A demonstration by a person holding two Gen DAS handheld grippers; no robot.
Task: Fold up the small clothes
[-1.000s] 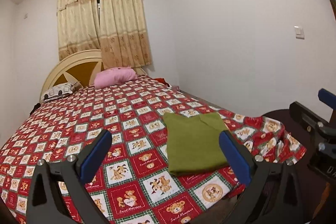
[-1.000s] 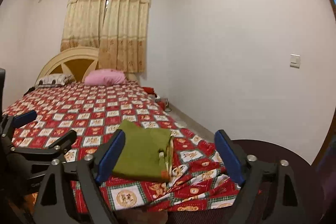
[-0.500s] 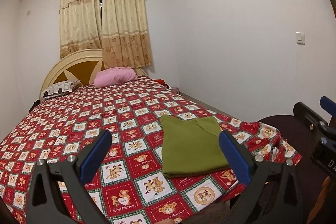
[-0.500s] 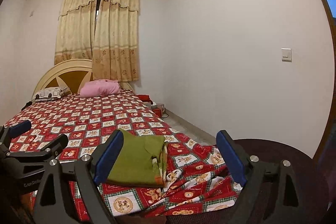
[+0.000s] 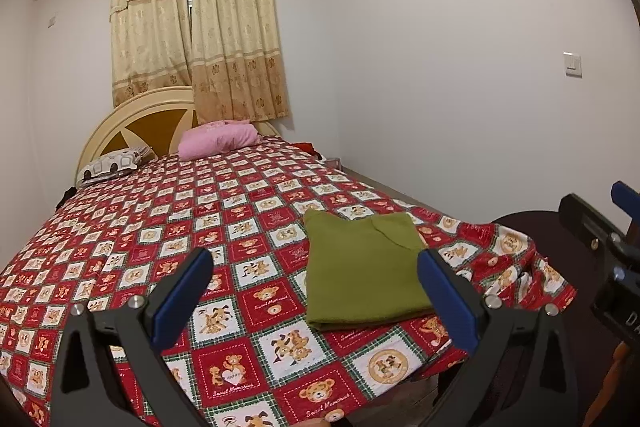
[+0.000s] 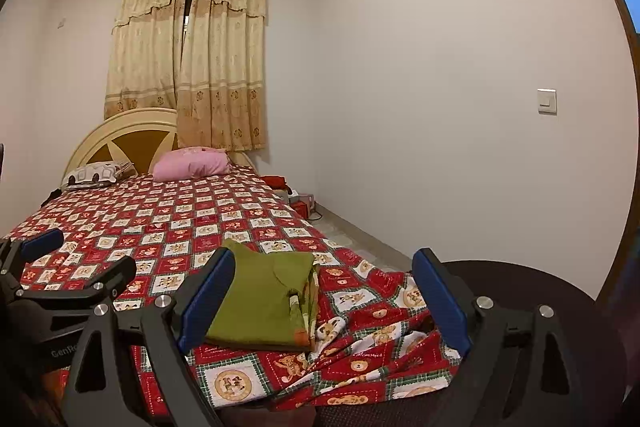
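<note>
Folded green garment (image 5: 362, 271) lies flat near the bed's (image 5: 168, 227) foot corner; left tool (image 5: 316, 291) gapes wide, holding nothing. Right tool (image 6: 324, 301) likewise spread, empty; both clear of the cloth.

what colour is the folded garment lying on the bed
The folded garment is plain olive green, clearest in the left wrist view.
</note>
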